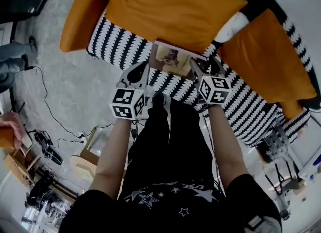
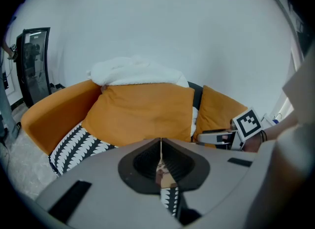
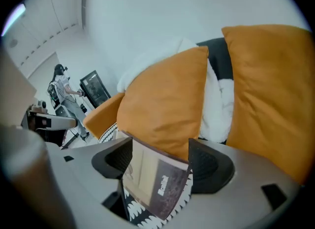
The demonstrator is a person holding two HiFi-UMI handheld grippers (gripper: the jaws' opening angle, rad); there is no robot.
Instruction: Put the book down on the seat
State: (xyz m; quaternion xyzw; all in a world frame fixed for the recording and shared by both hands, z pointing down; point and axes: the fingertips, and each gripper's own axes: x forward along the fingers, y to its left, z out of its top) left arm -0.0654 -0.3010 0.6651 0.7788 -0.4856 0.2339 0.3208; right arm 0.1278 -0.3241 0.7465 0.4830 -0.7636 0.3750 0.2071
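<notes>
Left tool (image 2: 161, 147) pinches the book (image 3: 157, 183) edge, right tool (image 3: 161, 150) spread wide with book unclamped between its jaws, over seat (image 1: 241, 101).

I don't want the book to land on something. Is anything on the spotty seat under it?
Nothing visible is. The thin brown-covered book is over a bare stretch of the black-and-white patterned sofa seat. The big orange cushion sits just behind the book, against the sofa's back, not underneath it.
</notes>
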